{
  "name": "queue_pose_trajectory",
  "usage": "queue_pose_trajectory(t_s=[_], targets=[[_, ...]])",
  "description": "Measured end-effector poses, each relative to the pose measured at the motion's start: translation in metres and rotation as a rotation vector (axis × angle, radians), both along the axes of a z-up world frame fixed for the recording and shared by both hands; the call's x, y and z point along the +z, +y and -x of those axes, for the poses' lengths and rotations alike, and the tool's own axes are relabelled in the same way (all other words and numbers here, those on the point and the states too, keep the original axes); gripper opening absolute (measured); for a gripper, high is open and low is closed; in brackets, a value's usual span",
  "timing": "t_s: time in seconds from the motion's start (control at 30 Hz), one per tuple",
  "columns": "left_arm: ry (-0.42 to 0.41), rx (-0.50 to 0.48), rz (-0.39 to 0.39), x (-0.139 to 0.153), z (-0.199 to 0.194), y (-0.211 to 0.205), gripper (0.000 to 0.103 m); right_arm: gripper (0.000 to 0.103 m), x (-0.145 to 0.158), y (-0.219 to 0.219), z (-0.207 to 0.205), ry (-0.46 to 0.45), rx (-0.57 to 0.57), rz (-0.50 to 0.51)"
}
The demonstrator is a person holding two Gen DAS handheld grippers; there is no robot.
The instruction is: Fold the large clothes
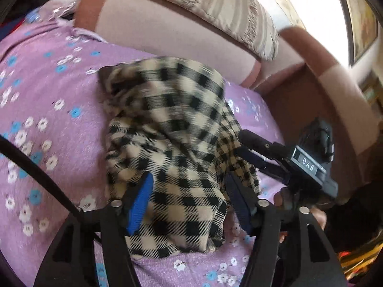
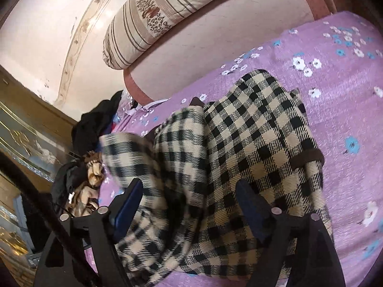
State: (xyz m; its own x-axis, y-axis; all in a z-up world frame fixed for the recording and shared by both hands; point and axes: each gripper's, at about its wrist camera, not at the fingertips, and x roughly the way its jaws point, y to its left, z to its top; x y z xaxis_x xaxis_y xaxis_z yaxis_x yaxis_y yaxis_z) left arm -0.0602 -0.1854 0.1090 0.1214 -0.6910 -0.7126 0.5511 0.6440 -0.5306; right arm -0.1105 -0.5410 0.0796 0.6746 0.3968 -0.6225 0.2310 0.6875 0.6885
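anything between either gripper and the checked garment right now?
Nothing visible. The left gripper stands open directly over the checked garment, which lies bunched on the purple floral bedsheet. The right gripper is also open over the same cloth. Neither gripper's pads press on it; no other object intervenes.

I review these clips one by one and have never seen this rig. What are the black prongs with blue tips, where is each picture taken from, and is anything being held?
A person holds a two-finger gripper in each hand; each carries a wide-angle camera looking along its fingers. One picture is from the left gripper, which also sees the right gripper; the other is from the right gripper. A checked garment lies bunched on a purple flowered bedspread, below a striped pillow. Both grippers stand open over the cloth; neither pinches it.
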Motion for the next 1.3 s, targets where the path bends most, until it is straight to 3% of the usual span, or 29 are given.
queue_pose_trajectory(t_s=[0.13,0.2,0.3,0.5,0.67,0.7,0.77,0.83,1.0,1.1,1.2,1.3], targets=[[-0.052,0.077,-0.103,-0.002,0.001,0.014,0.072,0.091,-0.009,0.001,-0.004,-0.011,0.025,-0.055],[-0.052,0.085,-0.192,-0.015,0.007,0.015,0.073,0.091,-0.020,0.003,-0.010,0.000,0.044,-0.110],[-0.041,0.068,-0.253,-0.036,0.018,0.010,0.073,0.091,-0.032,0.012,-0.015,0.014,0.078,-0.139],[-0.040,0.097,-0.258,-0.050,0.024,0.007,0.075,0.091,-0.028,0.036,-0.012,-0.032,0.171,-0.133],[-0.044,0.093,-0.256,-0.048,0.031,0.004,0.075,0.091,-0.024,0.057,-0.024,-0.040,0.183,-0.014],[-0.039,0.098,-0.253,-0.048,0.032,0.004,0.075,0.085,-0.025,0.062,-0.029,-0.039,0.191,0.009],[-0.028,0.108,-0.246,-0.047,0.027,0.000,0.075,0.036,-0.025,0.071,-0.037,-0.018,0.200,0.085],[-0.024,0.111,-0.231,-0.041,0.028,-0.001,0.075,0.021,-0.023,0.075,-0.040,-0.020,0.198,0.135],[-0.064,0.148,-0.119,-0.014,0.029,0.006,0.081,0.013,0.012,0.051,-0.026,-0.082,0.162,0.196],[-0.075,0.165,-0.112,-0.014,0.030,0.000,0.082,0.012,0.031,0.015,-0.017,-0.084,0.110,0.253],[-0.084,0.127,-0.157,-0.024,0.033,-0.018,0.082,0.012,0.025,-0.014,-0.017,-0.024,0.044,0.324],[-0.082,0.073,-0.189,-0.039,0.040,-0.038,0.083,0.012,-0.006,-0.026,-0.030,0.089,0.000,0.381]])
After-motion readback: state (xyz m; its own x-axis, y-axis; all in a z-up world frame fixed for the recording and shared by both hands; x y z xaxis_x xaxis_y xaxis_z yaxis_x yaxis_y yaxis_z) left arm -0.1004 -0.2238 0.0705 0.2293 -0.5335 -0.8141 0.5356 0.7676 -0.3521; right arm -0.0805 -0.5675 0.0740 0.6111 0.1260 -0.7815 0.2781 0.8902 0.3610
